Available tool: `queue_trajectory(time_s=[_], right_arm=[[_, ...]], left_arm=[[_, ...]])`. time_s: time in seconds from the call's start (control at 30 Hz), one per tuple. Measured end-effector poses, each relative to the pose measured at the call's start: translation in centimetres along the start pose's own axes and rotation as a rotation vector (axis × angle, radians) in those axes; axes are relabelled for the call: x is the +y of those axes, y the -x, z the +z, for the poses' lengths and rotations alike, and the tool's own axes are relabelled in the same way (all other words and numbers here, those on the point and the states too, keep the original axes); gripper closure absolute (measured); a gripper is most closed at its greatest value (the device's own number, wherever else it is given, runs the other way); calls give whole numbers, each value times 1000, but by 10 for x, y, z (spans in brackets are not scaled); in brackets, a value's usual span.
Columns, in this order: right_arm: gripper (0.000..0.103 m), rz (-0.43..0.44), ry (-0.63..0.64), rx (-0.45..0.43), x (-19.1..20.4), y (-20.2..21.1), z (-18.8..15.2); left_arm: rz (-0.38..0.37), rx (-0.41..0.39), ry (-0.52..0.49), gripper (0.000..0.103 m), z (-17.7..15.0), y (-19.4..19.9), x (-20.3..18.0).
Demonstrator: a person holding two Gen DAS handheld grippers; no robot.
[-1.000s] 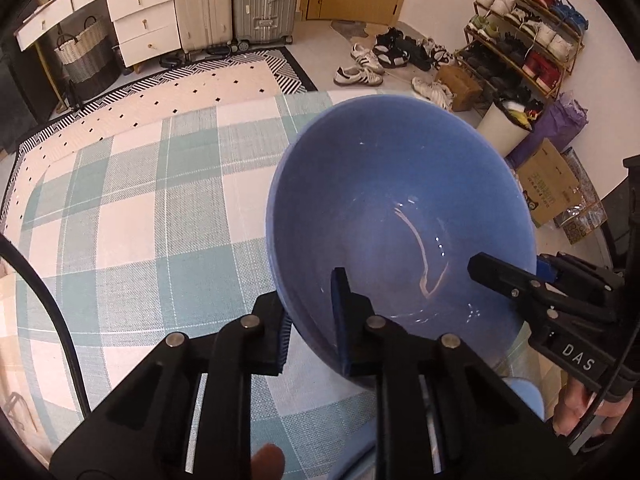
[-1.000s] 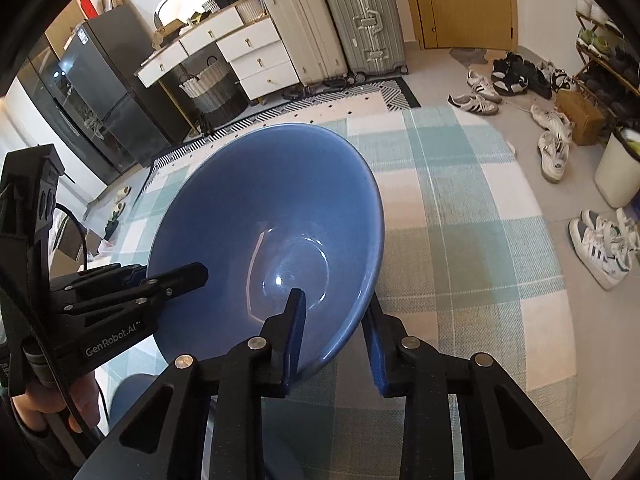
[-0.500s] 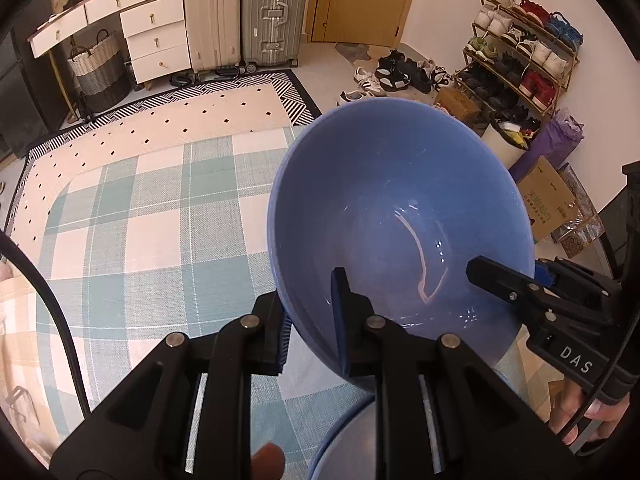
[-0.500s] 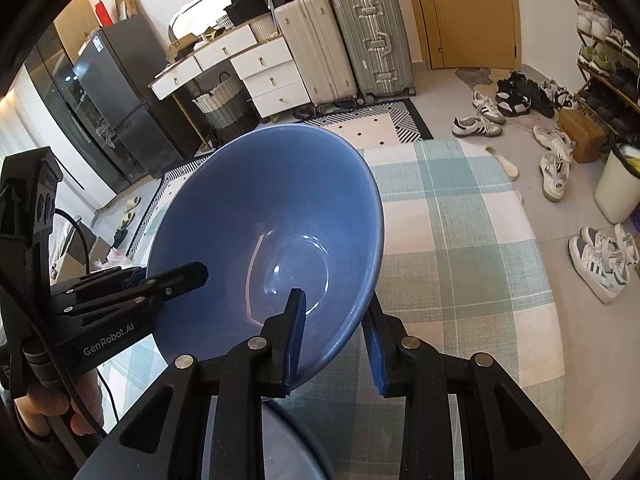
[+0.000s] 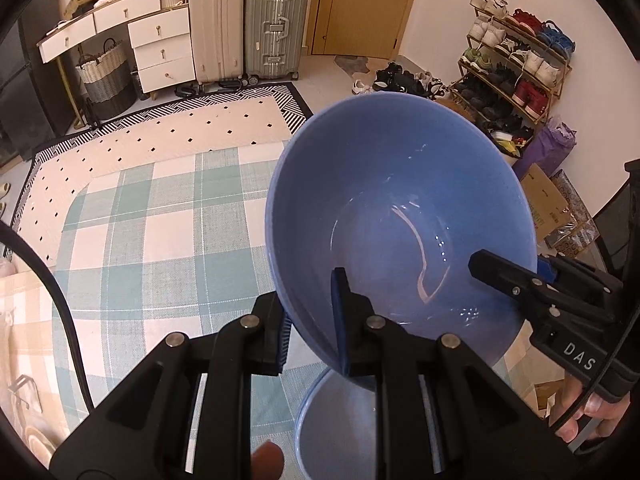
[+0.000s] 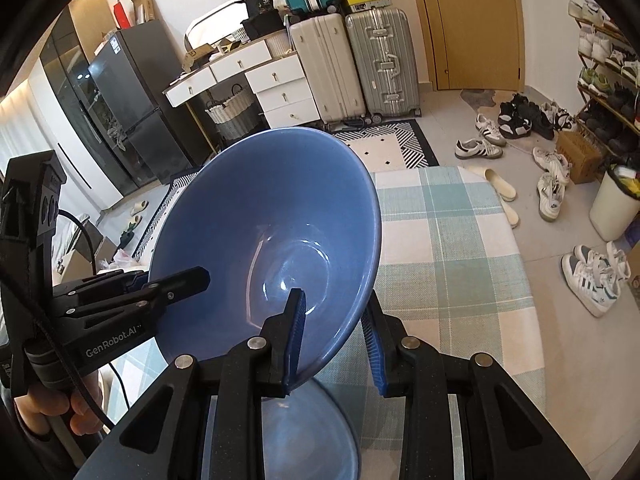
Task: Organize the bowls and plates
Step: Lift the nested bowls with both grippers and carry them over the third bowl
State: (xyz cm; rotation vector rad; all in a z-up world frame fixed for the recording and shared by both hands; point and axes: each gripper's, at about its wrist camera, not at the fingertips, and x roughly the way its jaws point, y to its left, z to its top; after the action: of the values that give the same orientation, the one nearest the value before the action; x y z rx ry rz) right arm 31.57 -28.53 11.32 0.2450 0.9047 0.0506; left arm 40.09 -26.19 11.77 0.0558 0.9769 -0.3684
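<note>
Evidently both grippers, left (image 5: 310, 320) and right (image 6: 336, 340), clamp the blue bowl (image 5: 400, 220) by opposite rims, holding it above another bowl (image 5: 340, 420), probably for stacking.

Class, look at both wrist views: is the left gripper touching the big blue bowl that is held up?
Touching. In the left wrist view, the left gripper pinches the big blue bowl at its rim, one finger inside, one outside.

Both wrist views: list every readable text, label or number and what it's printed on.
"DAS" – on the right gripper, seen from the left wrist view; the lettering runs off behind the cable.
"GenRobot.AI" – on the left gripper, seen from the right wrist view.
"36" – on a dark box atop the dresser.
Cardboard box print and fridge sticker: too small to read.
</note>
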Motion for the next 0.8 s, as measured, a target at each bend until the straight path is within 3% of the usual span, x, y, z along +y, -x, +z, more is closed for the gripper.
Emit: queue_trajectory(time_s=[0.8], right_arm=[[75,-7,18,-11,24,44,-37]], left_arm=[[-3,-14,2,88,-54,70,-27]])
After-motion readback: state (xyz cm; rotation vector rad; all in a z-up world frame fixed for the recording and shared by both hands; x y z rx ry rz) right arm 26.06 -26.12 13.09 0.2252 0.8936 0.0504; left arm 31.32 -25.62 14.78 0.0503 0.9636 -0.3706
